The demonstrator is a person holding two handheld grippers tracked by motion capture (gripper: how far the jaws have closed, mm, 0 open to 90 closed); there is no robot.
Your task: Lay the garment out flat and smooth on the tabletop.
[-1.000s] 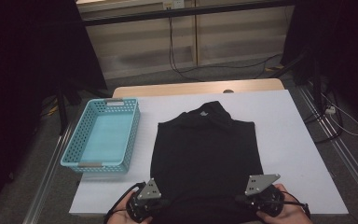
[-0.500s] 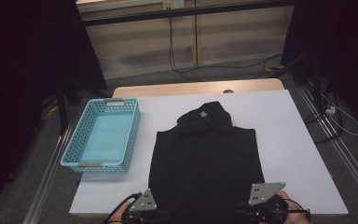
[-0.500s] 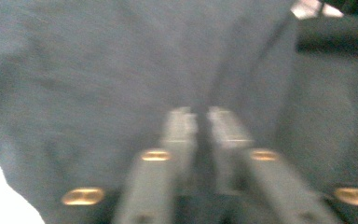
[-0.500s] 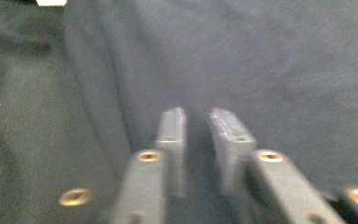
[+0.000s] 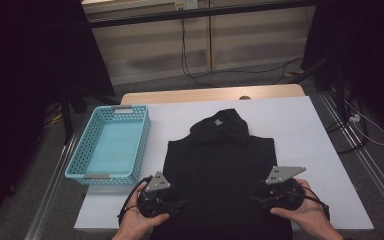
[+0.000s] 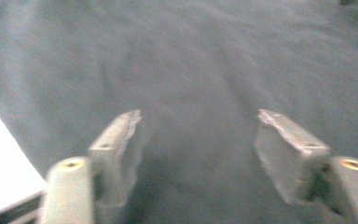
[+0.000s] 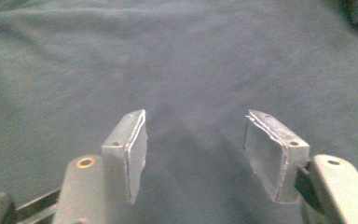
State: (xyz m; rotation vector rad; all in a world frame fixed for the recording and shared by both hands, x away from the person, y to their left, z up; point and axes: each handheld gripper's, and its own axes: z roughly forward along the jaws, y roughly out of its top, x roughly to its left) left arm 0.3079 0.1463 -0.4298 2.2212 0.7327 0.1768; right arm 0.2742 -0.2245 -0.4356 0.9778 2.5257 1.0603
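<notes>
White sheeting covers the worktop (image 5: 325,150), with a dark room and a pale wall panel beyond its far edge. Your black garment (image 5: 220,170) lies flat down the middle of it, collar toward the far edge, hem at the near edge between your hands.

Half a second ago both grippers sat lower at the near edge, over the hem corners; now they stand a little farther in. The left gripper (image 5: 177,204) has just been opening its jaws, and in the left gripper view (image 6: 198,126) they stand apart over bare cloth with nothing between them. The right gripper (image 5: 255,199) has done the same: in the right gripper view (image 7: 196,123) its jaws gape above smooth fabric, no fold pinched.

So the cloth is released and rests on the sheeting by itself. I judge that the pull or smoothing step is finished, and a fresh grasp would be needed for any fold.

At the left edge the blue basket (image 5: 130,111) stands just beside the garment without touching it, and it holds nothing.
</notes>
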